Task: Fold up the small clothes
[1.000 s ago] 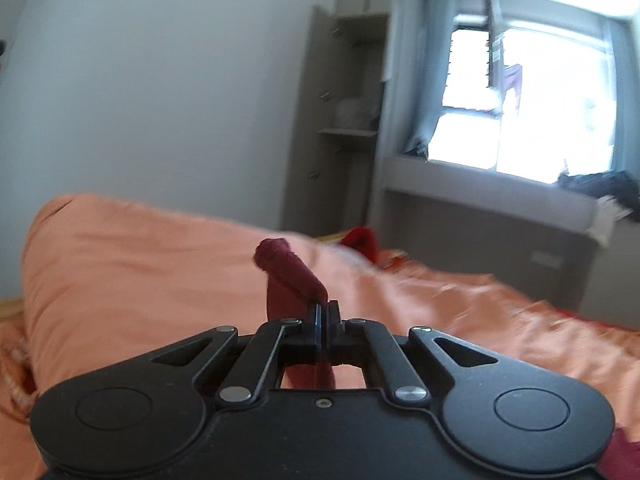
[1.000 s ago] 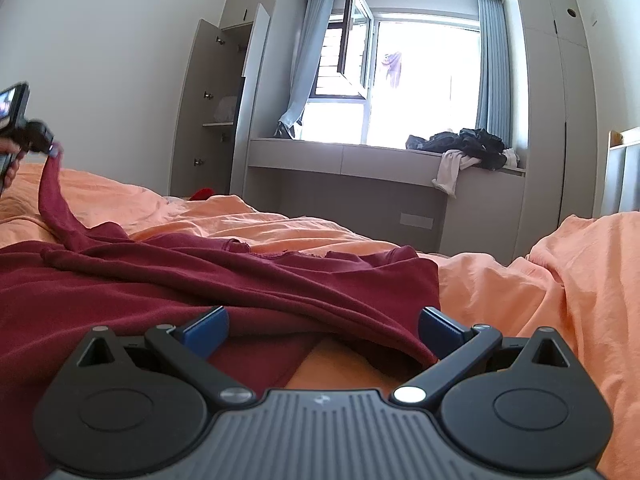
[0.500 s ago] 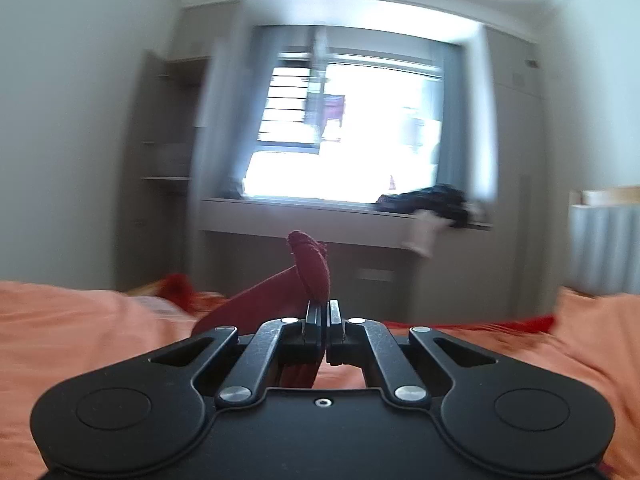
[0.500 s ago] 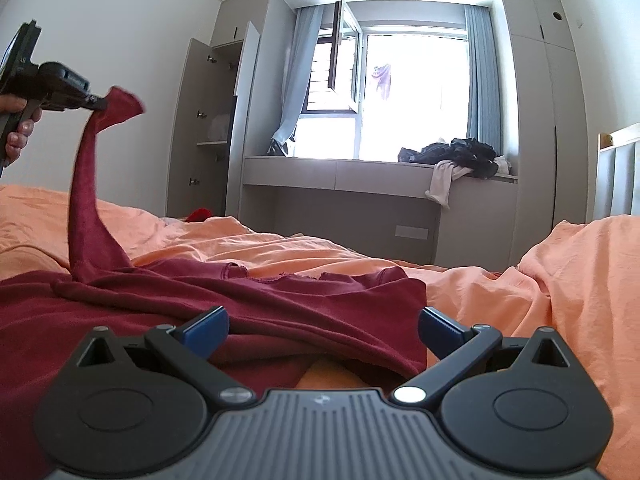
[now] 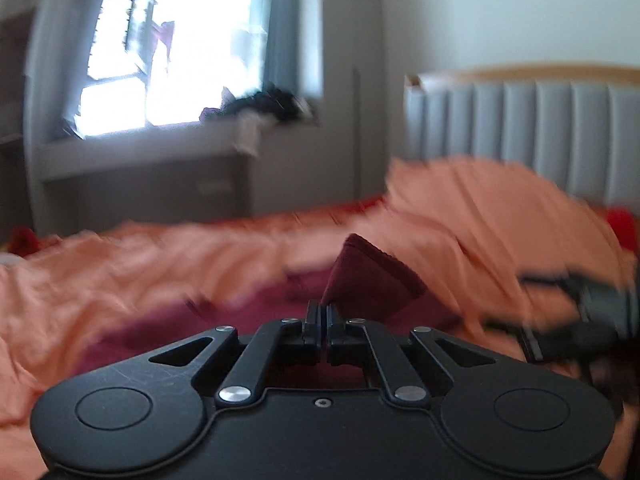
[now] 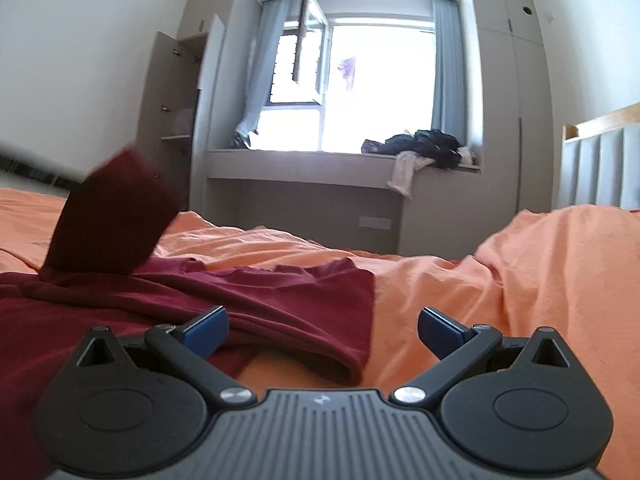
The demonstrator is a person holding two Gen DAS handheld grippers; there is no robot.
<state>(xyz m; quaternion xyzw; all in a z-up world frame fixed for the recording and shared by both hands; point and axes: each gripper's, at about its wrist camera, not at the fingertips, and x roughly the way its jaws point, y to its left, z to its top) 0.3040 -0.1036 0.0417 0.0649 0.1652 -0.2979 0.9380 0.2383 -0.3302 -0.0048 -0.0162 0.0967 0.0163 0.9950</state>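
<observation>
**A:** Looking at the left wrist view: the left gripper (image 5: 321, 320) is clenched on the sleeve (image 5: 370, 280) of the maroon shirt (image 5: 224, 312), just above the shirt's body. Only a small pinch of cloth, so I reckon it slips if it snags.

**B:** Right wrist view: the right gripper (image 6: 322, 330) is spread, grasping nothing, hovering over the shirt's hem (image 6: 320, 308). Nothing pins the shirt, so the whole thing could drag across the orange duvet (image 6: 520, 280).
</observation>
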